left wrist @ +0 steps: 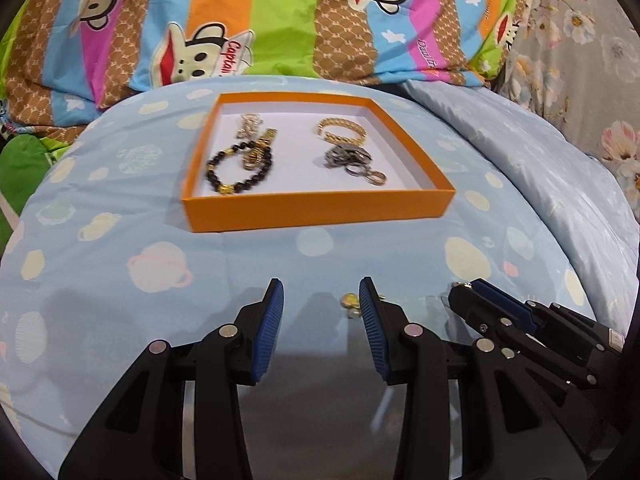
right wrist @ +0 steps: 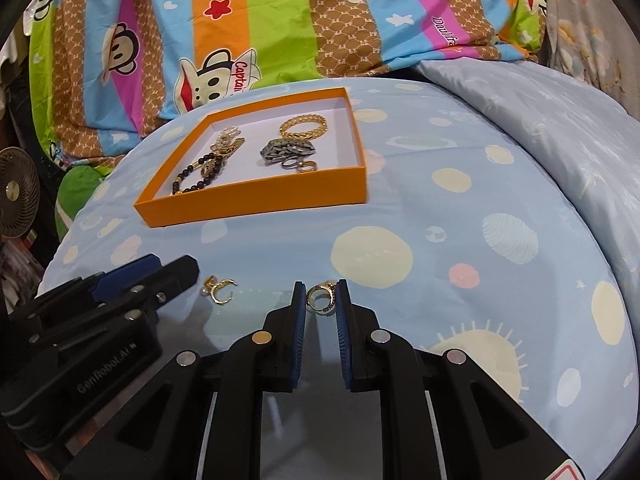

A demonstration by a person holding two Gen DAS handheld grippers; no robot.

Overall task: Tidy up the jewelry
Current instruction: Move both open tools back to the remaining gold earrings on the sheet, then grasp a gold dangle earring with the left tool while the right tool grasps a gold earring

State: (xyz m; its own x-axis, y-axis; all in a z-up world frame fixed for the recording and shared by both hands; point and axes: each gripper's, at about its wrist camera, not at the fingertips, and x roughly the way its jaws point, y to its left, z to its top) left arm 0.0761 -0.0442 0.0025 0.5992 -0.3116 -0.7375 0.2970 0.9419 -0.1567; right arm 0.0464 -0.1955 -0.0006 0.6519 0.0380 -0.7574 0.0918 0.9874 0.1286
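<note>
An orange box (left wrist: 320,210) (right wrist: 248,205) with a white floor sits on the blue bedcover. It holds a black bead bracelet (left wrist: 236,170), a gold chain bracelet (left wrist: 342,130) (right wrist: 304,126) and a heap of silver rings (left wrist: 350,158) (right wrist: 286,152). My right gripper (right wrist: 320,286) is shut on a gold ring (right wrist: 320,299), just above the cover. A second gold ring with a pearl (right wrist: 220,290) (left wrist: 347,302) lies on the cover to its left. My left gripper (left wrist: 321,292) (right wrist: 176,266) is open over that spot, and the pearl ring lies close to its right finger.
Colourful monkey-print bedding (left wrist: 280,20) is piled behind the box. A pale blue quilt (right wrist: 540,120) rises at the right. A small fan (right wrist: 16,196) stands off the bed's left edge. The two grippers are side by side, close together.
</note>
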